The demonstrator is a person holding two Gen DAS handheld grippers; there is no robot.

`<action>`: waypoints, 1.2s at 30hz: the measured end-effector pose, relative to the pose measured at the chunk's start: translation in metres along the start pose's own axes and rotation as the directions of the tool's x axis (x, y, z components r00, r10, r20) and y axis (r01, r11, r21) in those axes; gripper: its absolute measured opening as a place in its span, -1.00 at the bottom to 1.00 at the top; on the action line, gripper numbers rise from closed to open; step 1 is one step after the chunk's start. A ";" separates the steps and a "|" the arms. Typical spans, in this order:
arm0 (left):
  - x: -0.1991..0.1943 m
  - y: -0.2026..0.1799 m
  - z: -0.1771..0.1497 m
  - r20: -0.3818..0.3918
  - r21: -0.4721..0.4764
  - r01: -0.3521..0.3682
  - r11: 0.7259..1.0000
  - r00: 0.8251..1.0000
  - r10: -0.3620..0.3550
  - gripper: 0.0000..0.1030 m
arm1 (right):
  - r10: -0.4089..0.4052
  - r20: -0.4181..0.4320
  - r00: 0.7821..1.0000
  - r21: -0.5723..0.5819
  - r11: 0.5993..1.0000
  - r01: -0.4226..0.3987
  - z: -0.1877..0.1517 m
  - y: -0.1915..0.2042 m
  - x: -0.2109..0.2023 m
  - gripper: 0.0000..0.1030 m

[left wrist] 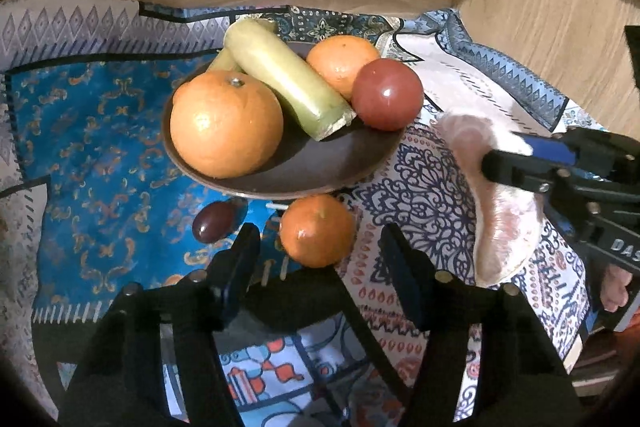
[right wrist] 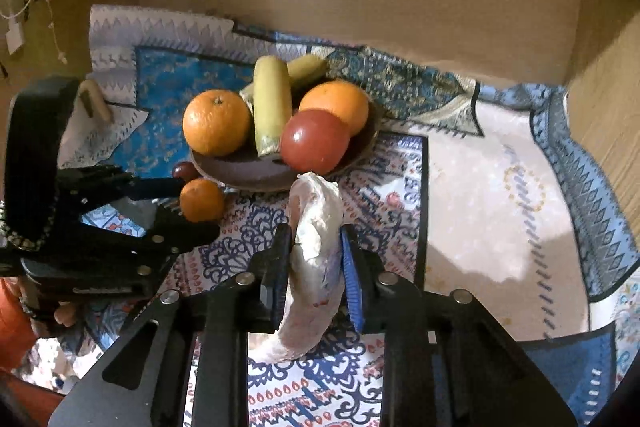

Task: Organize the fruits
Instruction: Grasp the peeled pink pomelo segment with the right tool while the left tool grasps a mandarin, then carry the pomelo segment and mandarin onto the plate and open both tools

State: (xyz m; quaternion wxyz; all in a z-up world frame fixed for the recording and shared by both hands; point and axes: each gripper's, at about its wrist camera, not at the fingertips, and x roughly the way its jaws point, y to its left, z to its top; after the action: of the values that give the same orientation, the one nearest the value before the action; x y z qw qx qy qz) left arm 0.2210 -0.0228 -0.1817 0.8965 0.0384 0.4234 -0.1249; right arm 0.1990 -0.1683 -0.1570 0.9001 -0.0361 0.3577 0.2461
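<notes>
The left claw (left wrist: 320, 259) stands partly open just over the patterned cloth (left wrist: 100, 155), its 2 black fingers (left wrist: 240, 259) flanking a small mandarin (left wrist: 317, 230) that lies on the cloth right in front of the brown plate (left wrist: 320, 167). The pads do not press on the mandarin; whether either one touches it cannot be told. To the left of the mandarin, against the plate's near edge, sits 1 dark grape (left wrist: 213, 221).

On the plate, from left to right: a large orange (left wrist: 226, 125) with its stem scar up, a pale green banana piece (left wrist: 280, 79) lying across a second one, a smaller orange (left wrist: 340, 63) behind, and a glossy red tomato (left wrist: 387, 94) at the right rim.

The right claw (right wrist: 316, 267) is closed on a peeled pomelo segment (right wrist: 316, 247), a pale pinkish crescent with white pith. It stands on edge between the black pad and the blue ribbed pad (right wrist: 352, 279), both pressing its sides. Its upper tip reaches toward the plate's near rim below the tomato, its lower tip hangs down past the claw's body. From the left wrist view the segment appears raised clear of the cloth. Part of a hand (left wrist: 618, 289) shows behind this claw.
</notes>
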 end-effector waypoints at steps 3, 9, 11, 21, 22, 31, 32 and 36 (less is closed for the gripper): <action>0.003 -0.001 0.003 0.002 -0.002 -0.007 1.000 1.000 0.007 0.16 | 0.003 0.021 1.000 0.000 1.000 -0.003 0.004 -0.003 -0.004 -0.58; 0.013 0.003 0.004 -0.020 -0.005 -0.007 1.000 1.000 0.007 -0.27 | 0.006 0.059 0.998 -0.001 1.000 -0.006 0.008 -0.004 -0.011 -0.59; 0.011 0.003 0.001 -0.012 0.000 -0.013 1.000 1.000 0.013 -0.28 | 0.010 0.068 0.998 -0.005 1.000 -0.010 0.009 -0.003 -0.012 -0.60; -0.025 0.010 0.003 0.071 -0.025 -0.020 0.999 0.997 0.022 -0.28 | 0.031 0.108 0.994 -0.034 0.999 -0.027 0.023 0.003 -0.014 -0.60; -0.029 0.012 0.004 0.080 -0.029 -0.020 0.999 0.997 0.022 -0.28 | 0.033 0.112 0.993 -0.036 0.999 -0.029 0.024 0.003 -0.015 -0.60; -0.062 0.030 0.024 0.174 -0.059 -0.041 0.997 0.983 0.051 -0.28 | 0.044 0.172 0.984 -0.067 0.997 -0.033 0.051 0.008 -0.020 -0.60; -0.064 0.032 0.026 0.181 -0.063 -0.041 0.997 0.982 0.052 -0.28 | 0.045 0.175 0.984 -0.072 0.997 -0.033 0.054 0.009 -0.020 -0.60; -0.068 0.036 0.034 0.200 -0.069 -0.045 0.997 0.978 0.058 -0.28 | 0.043 0.190 0.981 -0.094 0.995 -0.026 0.067 0.013 -0.017 -0.60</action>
State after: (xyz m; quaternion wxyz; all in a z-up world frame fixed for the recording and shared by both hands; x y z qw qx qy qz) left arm 0.2148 0.0192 -0.1090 0.9384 0.0077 0.3331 -0.0914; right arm 0.2247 -0.1478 -0.0950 0.9234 -0.0469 0.2582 0.2800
